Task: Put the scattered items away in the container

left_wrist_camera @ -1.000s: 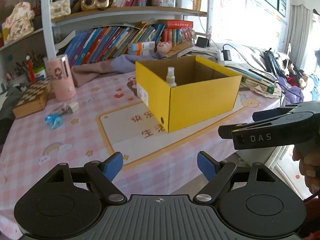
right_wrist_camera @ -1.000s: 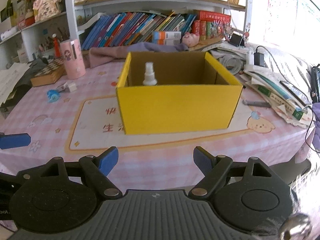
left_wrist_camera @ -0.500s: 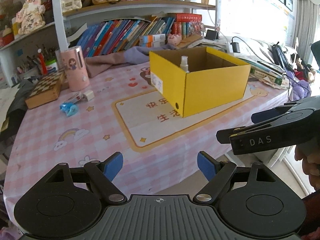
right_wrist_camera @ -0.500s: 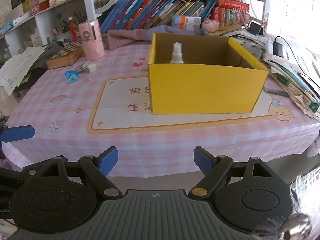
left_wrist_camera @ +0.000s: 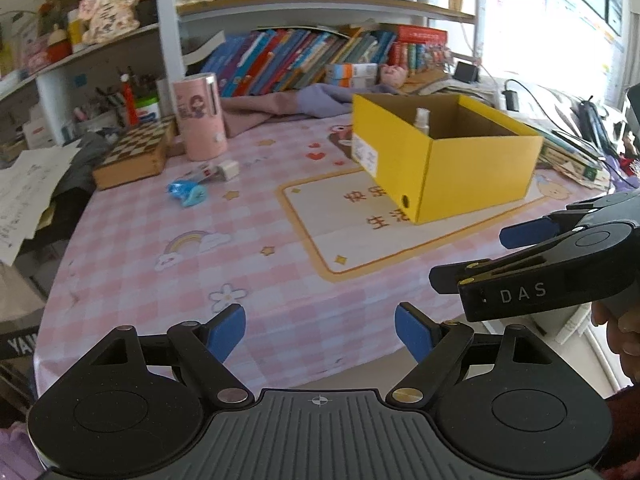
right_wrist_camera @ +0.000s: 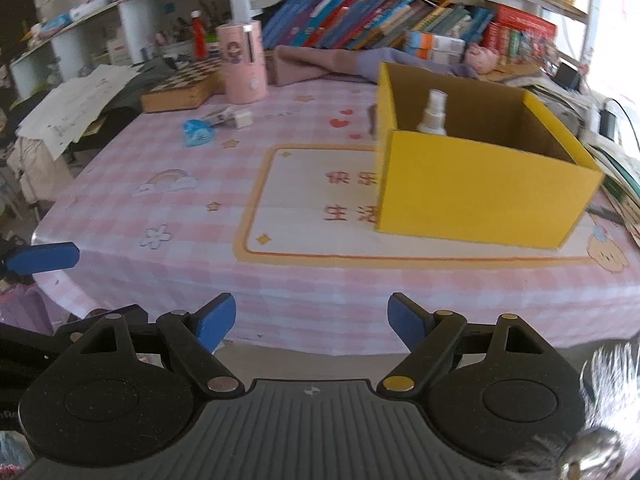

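A yellow cardboard box (left_wrist_camera: 476, 172) (right_wrist_camera: 480, 196) stands open on the pink checked table, with a small white spray bottle (left_wrist_camera: 422, 120) (right_wrist_camera: 433, 114) upright inside. A blue crumpled item (left_wrist_camera: 187, 193) (right_wrist_camera: 197, 133) and a small tube with a white cap (left_wrist_camera: 216, 170) (right_wrist_camera: 234, 117) lie on the table at the far left. My left gripper (left_wrist_camera: 320, 330) is open and empty, held off the table's near edge. My right gripper (right_wrist_camera: 311, 322) is open and empty, also off the near edge; it also shows from the side in the left wrist view (left_wrist_camera: 532, 256).
A pink cylinder cup (left_wrist_camera: 199, 116) (right_wrist_camera: 242, 64) and a wooden chessboard box (left_wrist_camera: 136, 154) (right_wrist_camera: 182, 86) stand at the back left. A purple cloth (left_wrist_camera: 288, 102) lies behind the box. Bookshelves line the back; books and cables (left_wrist_camera: 576, 148) crowd the right.
Both grippers have pulled back from the table and turned left, so the box sits farther off and more to the right. Both stay open and empty.
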Available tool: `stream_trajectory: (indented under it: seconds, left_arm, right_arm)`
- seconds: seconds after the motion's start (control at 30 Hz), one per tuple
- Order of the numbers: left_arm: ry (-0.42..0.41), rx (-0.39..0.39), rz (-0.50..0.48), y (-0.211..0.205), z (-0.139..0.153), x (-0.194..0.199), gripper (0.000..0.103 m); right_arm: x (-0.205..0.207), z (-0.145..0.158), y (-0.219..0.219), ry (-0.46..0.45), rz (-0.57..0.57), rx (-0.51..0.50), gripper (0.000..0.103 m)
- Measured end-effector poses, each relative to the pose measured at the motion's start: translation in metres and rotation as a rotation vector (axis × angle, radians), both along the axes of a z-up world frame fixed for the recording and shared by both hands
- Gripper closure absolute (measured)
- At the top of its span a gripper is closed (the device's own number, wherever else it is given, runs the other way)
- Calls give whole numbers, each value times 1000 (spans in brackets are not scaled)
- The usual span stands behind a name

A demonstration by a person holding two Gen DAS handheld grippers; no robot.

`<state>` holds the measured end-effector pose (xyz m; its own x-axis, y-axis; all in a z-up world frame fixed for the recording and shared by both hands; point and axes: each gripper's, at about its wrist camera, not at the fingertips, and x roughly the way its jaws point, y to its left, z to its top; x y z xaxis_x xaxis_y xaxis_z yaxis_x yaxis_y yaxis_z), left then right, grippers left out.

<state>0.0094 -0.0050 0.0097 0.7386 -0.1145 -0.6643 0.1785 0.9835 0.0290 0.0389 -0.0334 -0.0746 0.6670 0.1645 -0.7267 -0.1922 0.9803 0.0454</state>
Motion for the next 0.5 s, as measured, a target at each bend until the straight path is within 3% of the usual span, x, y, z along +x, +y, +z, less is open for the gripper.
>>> stream_trajectory:
  seconds: [0.5]
  left_arm:
    - [1, 4, 118, 33, -1, 2, 18]
  right_arm:
    - [22, 0, 40, -7, 139, 6, 21]
